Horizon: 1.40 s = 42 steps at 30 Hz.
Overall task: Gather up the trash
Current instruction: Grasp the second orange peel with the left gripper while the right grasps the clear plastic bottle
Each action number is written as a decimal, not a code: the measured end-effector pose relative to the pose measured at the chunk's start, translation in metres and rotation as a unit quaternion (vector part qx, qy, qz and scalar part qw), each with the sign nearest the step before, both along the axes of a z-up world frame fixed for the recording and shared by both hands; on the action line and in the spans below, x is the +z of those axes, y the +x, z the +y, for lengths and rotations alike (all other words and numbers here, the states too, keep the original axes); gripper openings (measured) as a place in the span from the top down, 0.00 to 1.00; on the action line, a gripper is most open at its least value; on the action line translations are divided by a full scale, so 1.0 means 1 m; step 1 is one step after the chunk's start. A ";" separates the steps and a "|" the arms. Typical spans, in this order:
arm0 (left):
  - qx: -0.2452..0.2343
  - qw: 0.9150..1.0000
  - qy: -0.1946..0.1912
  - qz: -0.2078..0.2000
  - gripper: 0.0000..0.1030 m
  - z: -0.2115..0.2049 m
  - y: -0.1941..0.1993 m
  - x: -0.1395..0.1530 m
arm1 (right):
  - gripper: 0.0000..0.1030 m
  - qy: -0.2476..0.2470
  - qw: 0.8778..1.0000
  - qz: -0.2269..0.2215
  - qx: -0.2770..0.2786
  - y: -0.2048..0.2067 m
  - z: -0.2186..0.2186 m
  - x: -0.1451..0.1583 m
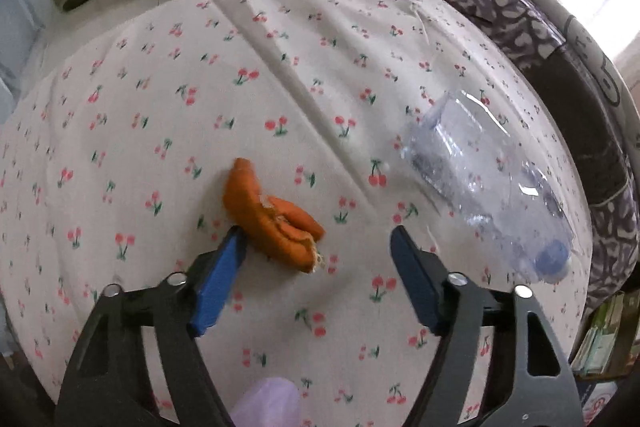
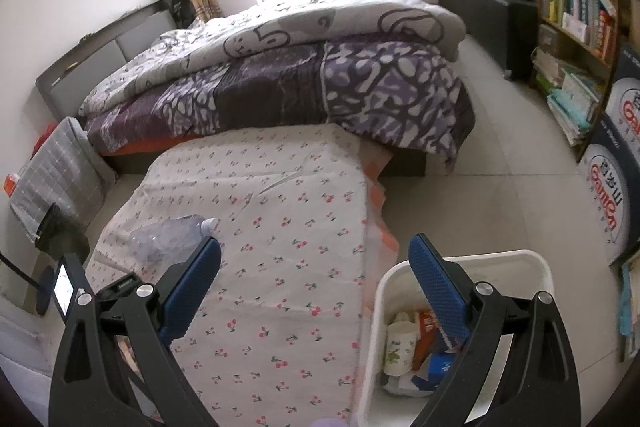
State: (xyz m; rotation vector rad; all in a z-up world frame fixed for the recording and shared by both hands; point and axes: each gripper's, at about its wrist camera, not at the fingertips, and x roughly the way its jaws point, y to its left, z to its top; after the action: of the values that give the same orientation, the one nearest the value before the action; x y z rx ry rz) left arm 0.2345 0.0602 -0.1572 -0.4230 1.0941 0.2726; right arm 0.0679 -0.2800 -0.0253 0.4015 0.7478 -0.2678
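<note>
The left claw [image 1: 318, 239] is open above the cherry-print cloth [image 1: 160, 131] that covers the worktop. Its left blue pad [image 1: 218, 283] is seen touching or just beside the orange peel [image 1: 266, 217]; the right pad stands apart from it, so nothing is gripped yet. The peel lies curled and flat on the cloth, mostly between the pads but offset toward the left one. A crushed clear plastic bottle [image 1: 488, 179] with a blue cap lies to the right, near the worktop's edge and apart from the peel.

The right claw [image 2: 314, 259] is open and empty, held above the cloth and the white bin [image 2: 472, 259]. The bin stands on the floor just beside the worktop and already holds a paper cup and cartons. The bottle is partly seen behind the right claw's left finger.

The step in hand is judged to be the pick-up of the peel by the left claw. For a clean grasp the claw should be shifted slightly so the peel is centred, then lowered until the pad tips reach the cloth. The peel is thin and limp, so it should be pinched across its thicker folded part. Cloth may be caught with it; a shallow bite is advised. The bottle is left for after.
</note>
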 end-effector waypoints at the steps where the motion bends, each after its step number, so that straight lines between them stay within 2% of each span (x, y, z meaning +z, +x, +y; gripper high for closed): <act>1: -0.003 1.000 0.003 -0.002 0.40 0.000 0.001 0.001 | 0.11 0.001 1.000 0.003 0.003 0.003 0.003 -0.001; 4: -0.014 1.000 0.014 -0.007 0.48 0.002 0.002 0.000 | 0.11 0.002 1.000 0.010 0.013 0.012 0.011 -0.006; 8: -0.039 0.998 0.049 -0.013 0.75 0.004 0.008 -0.002 | 0.11 0.011 0.999 0.018 0.025 0.023 0.021 -0.012; 9: -0.048 0.997 0.052 -0.016 0.78 0.008 0.007 -0.003 | 0.11 0.013 0.999 0.020 0.028 0.026 0.024 -0.013; 12: -0.065 0.997 0.031 -0.019 0.80 0.018 0.005 -0.001 | 0.11 0.012 0.999 0.025 0.037 0.032 0.034 -0.017; 14: -0.072 0.997 0.036 -0.018 0.80 0.023 0.000 0.003 | 0.11 0.002 0.998 0.032 0.047 0.039 0.043 -0.021; 17: -0.090 0.994 0.045 -0.031 0.80 0.033 -0.014 0.022 | 0.11 -0.030 0.995 0.057 0.077 0.058 0.065 -0.029; 19: -0.100 0.993 0.046 -0.041 0.80 0.038 -0.022 0.035 | 0.11 -0.060 0.988 0.075 0.120 0.074 0.086 -0.036; 22: -0.120 0.989 0.051 -0.067 0.80 0.047 -0.042 0.065 | 0.11 -0.135 0.966 0.088 0.201 0.102 0.128 -0.045; 24: -0.130 0.987 0.050 -0.082 0.80 0.054 -0.053 0.083 | 0.11 -0.179 0.944 0.083 0.264 0.126 0.159 -0.051; 26: -0.139 0.984 0.055 -0.096 0.80 0.059 -0.065 0.101 | 0.11 -0.202 0.922 0.083 0.320 0.150 0.187 -0.058; 28: -0.142 0.983 0.056 -0.105 0.80 0.065 -0.073 0.114 | 0.11 -0.216 0.905 0.091 0.355 0.171 0.209 -0.066; 32: -0.133 0.981 0.050 -0.133 0.80 0.081 -0.086 0.138 | 0.11 -0.241 0.869 0.107 0.420 0.211 0.247 -0.087; 35: -0.129 0.980 0.045 -0.145 0.80 0.090 -0.092 0.148 | 0.11 -0.258 0.847 0.131 0.447 0.228 0.263 -0.105; 38: -0.131 0.978 0.054 -0.151 0.80 0.094 -0.096 0.151 | 0.13 -0.273 0.831 0.150 0.461 0.237 0.276 -0.119; 39: -0.130 0.978 0.056 -0.152 0.80 0.094 -0.097 0.151 | 0.16 -0.273 0.830 0.151 0.462 0.237 0.276 -0.121; 40: -0.130 0.978 0.058 -0.152 0.80 0.096 -0.097 0.151 | 0.26 -0.270 0.831 0.148 0.463 0.238 0.277 -0.122; 42: -0.124 0.979 0.053 -0.150 0.80 0.101 -0.097 0.150 | 0.27 -0.260 0.837 0.149 0.458 0.240 0.276 -0.122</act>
State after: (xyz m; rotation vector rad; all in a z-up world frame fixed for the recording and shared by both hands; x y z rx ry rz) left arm 0.1370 0.1615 -0.0074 -0.2200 0.8210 0.0427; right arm 0.3082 -0.0036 -0.1470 -0.5488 1.0531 0.3897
